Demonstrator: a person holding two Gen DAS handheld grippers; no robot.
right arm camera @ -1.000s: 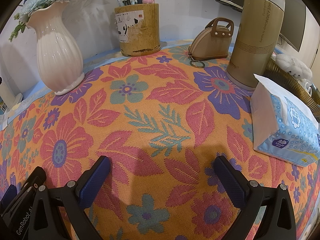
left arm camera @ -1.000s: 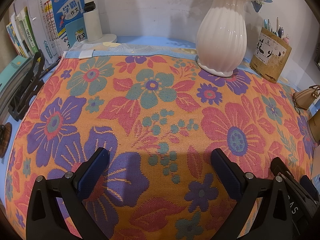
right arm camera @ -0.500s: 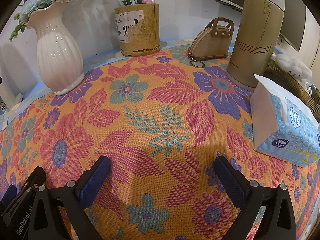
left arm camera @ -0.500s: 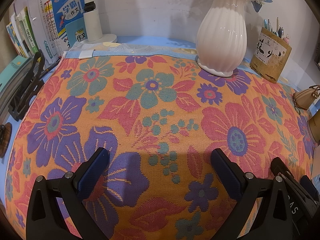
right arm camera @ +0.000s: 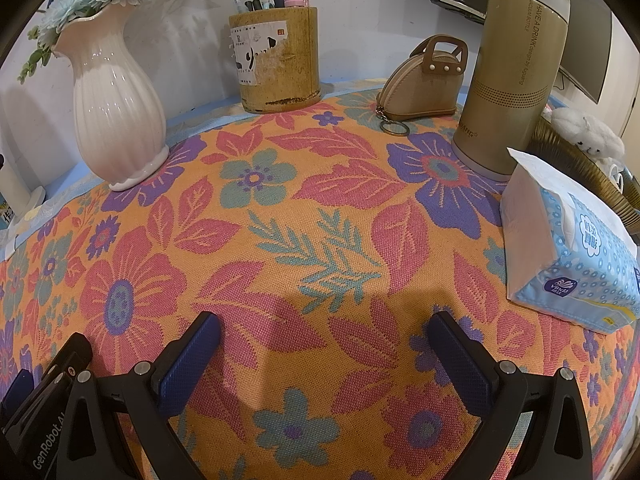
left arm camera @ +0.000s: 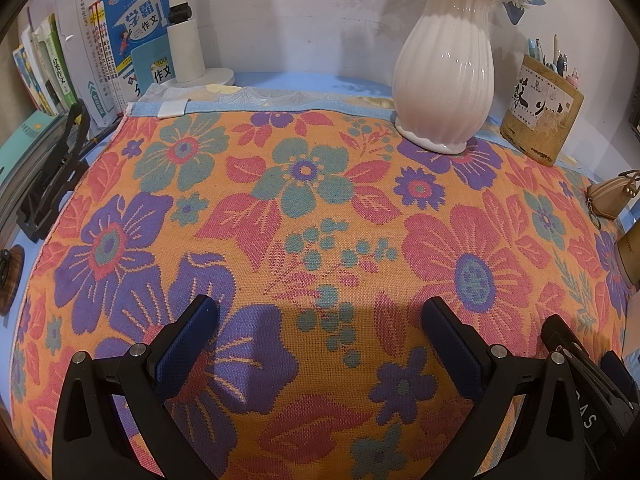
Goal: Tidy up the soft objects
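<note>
A floral orange cloth (left arm camera: pixel 320 216) covers the table, also in the right wrist view (right arm camera: pixel 320 240). My left gripper (left arm camera: pixel 320 312) is open and empty, low over the cloth's near part. My right gripper (right arm camera: pixel 320 328) is open and empty, beside the left one. A soft blue tissue pack (right arm camera: pixel 568 248) lies on the cloth to the right of my right gripper. A white plush toy (right arm camera: pixel 588 132) sits in a woven basket (right arm camera: pixel 580 164) behind the tissue pack. A small tan purse (right arm camera: pixel 420 84) with a key ring stands at the back.
A white vase (left arm camera: pixel 444 80) with blue flowers stands at the back, also in the right wrist view (right arm camera: pixel 116 108). A pen holder (right arm camera: pixel 276 60), a tall gold bottle (right arm camera: pixel 512 72), books (left arm camera: pixel 100 52), a white lamp base (left arm camera: pixel 188 52) and a black clip (left arm camera: pixel 52 176) line the edges.
</note>
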